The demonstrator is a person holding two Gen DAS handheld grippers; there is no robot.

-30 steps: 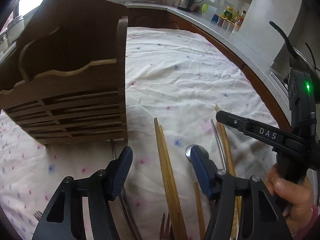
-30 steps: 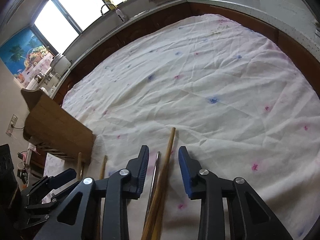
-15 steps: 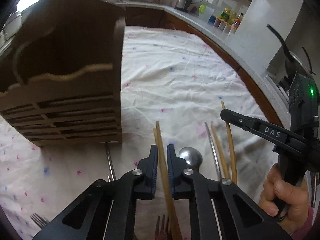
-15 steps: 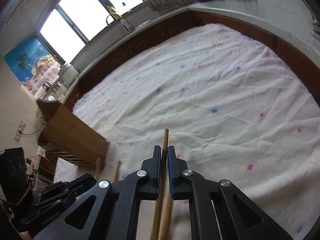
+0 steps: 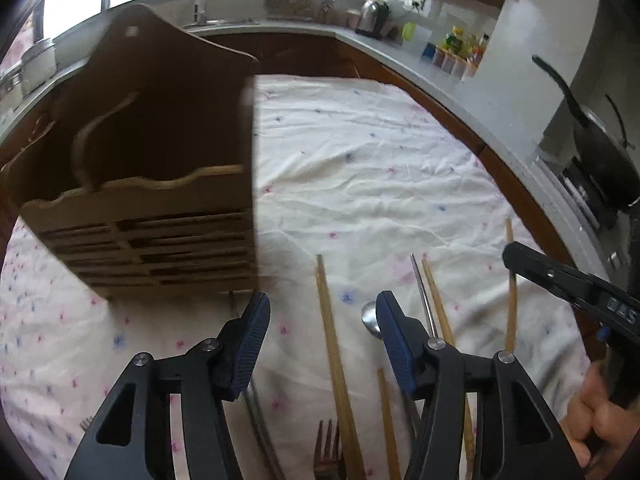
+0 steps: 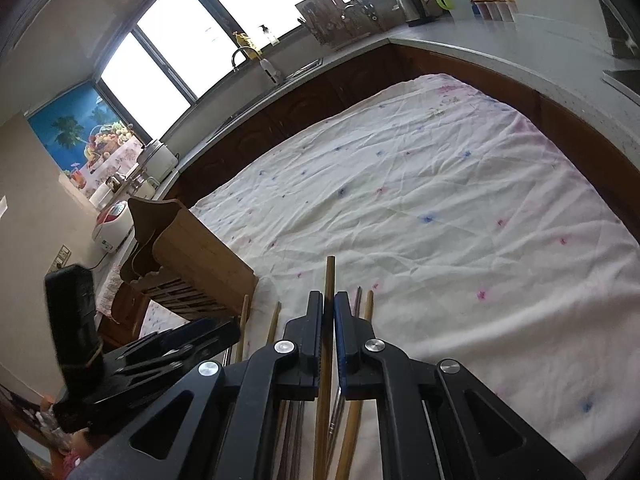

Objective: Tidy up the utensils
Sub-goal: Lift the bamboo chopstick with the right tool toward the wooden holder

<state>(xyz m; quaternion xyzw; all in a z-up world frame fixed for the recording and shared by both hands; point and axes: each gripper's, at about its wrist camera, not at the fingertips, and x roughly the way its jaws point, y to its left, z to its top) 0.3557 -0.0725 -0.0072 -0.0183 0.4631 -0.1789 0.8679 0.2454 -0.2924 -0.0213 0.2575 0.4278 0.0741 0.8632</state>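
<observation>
Chopstick (image 6: 329, 280) pinched between pads of right gripper (image 6: 327, 304), jaws clamped tight on it, tip poking out just past fingertips, shaft running back under the gripper body. Raised clear of cloth, judging by left wrist view, where same stick (image 5: 511, 280) hangs below the closed black jaws at far right; blurred there, so angle uncertain. Hand (image 5: 600, 420) wrapped round that gripper's handle at lower right.

Left gripper (image 5: 322, 312) about half open, jaws just been opening, nothing pressed by pads. Between and below its fingers: pair of wooden chopsticks (image 5: 332, 344) flat on cloth. Just beside right finger: spoon bowl (image 5: 370, 320), partly hidden. Further right: metal handle (image 5: 424, 296) and another wooden chopstick (image 5: 436, 300), side by side. Fork tines (image 5: 326, 448) near bottom edge, under the gripper.

Ahead and left of left gripper: wooden utensil caddy (image 5: 152, 184), upright, slatted front, compartments dark, contents not readable. Beyond everything: white flowered tablecloth (image 5: 360, 160), then kitchen counter (image 5: 480, 92) with kettle (image 5: 374, 16).
</observation>
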